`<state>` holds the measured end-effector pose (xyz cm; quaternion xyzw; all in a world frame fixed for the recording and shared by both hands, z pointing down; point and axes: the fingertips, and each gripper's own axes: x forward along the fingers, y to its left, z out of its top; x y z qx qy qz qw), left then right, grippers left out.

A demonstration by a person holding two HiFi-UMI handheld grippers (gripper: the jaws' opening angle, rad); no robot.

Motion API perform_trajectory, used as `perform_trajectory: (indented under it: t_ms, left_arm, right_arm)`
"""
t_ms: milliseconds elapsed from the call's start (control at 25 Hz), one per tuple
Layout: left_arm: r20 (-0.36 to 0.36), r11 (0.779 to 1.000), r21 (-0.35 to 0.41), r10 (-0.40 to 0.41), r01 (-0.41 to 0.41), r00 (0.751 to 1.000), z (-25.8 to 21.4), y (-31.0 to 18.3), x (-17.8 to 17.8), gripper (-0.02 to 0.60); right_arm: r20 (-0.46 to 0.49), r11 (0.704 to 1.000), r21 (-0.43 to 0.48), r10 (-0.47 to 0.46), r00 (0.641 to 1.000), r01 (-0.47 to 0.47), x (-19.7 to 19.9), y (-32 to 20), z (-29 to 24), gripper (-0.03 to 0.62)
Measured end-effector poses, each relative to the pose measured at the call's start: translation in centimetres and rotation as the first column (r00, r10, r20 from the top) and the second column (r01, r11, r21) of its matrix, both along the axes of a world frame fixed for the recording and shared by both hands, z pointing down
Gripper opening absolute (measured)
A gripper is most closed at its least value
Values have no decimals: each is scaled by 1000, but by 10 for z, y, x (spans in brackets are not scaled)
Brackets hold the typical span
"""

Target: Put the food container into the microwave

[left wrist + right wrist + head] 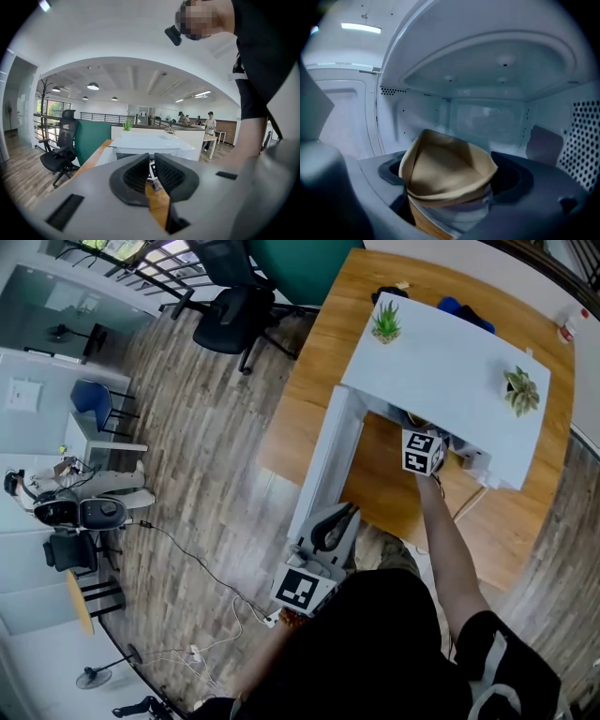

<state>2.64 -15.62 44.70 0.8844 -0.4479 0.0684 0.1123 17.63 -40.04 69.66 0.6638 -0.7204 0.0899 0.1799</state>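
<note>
A white microwave (450, 381) stands on a wooden table (309, 381), its door (323, 460) swung open to the left. My right gripper (451, 187) reaches into the cavity and is shut on a tan paper food container (445, 171), whose rim is squeezed out of round between the dark pads (391, 171). From the head view only that gripper's marker cube (422, 452) shows below the microwave's top. My left gripper (342, 517) hangs near the door's outer end, jaws shut and empty; in its own view the left gripper (152, 171) faces the microwave (150, 143).
Two small potted plants (385, 322) (521, 390) sit on the microwave's top. A black office chair (230, 310) stands beyond the table's left corner. Cables lie on the wooden floor at lower left. People (210, 123) stand far back in the office.
</note>
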Motion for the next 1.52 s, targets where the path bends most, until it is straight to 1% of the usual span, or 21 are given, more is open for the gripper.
perform_trajectory:
  t_ms: [200,280,440,680,840,880,960,1120,1200,1280,1520]
  left_arm:
    - [-6,1000,19,21,-21,1000,-5,-8,2,51]
    - [-9,999,19,29,-29,1000,-5,-11,2,51]
    - [-12,1000,12,27,-27,1000,-7,-17,-2,51]
    - [-19,999,27,28,-28,999,-5,-18,-3,51]
    - [-20,999,32,26,-26,999,-8,-15,-4,51]
    - [-23,999,35,23,-22,999,-8,-15,-4,51]
    - [-29,999,36,16,-15,999,-8,-13,-6,51]
    - [-33,999,31,10,-9,999,-8,-7,-9,51]
    - [-31,1000,22,6,-5,999,-8,-4,-10,51]
    - [-43,999,31,11,-10,999,-9,-1,-11,51]
    - [-61,1000,19,6,-5,998,-6,4,-14,51]
  right_arm:
    - [50,998,-64,13,999,-9,4,-7,22,529]
    - [44,996,-86,13,999,-9,8,-8,27,529]
    - [27,995,-103,1,1000,2,7,-11,30,529]
    - [14,991,-134,-6,1000,8,9,-13,36,531]
    - [19,985,-170,-12,1000,15,9,-13,40,549]
    - [26,984,-177,-19,999,23,8,-13,40,562]
    - [49,982,-184,-37,998,45,4,-14,40,594]
    - [94,981,-174,-68,993,84,-4,-11,35,601]
    - [93,980,-170,-88,992,103,-8,-7,32,603]
    - [85,978,-170,-105,991,118,-11,-1,32,603]
    - [90,976,-181,-105,990,120,-12,7,32,603]
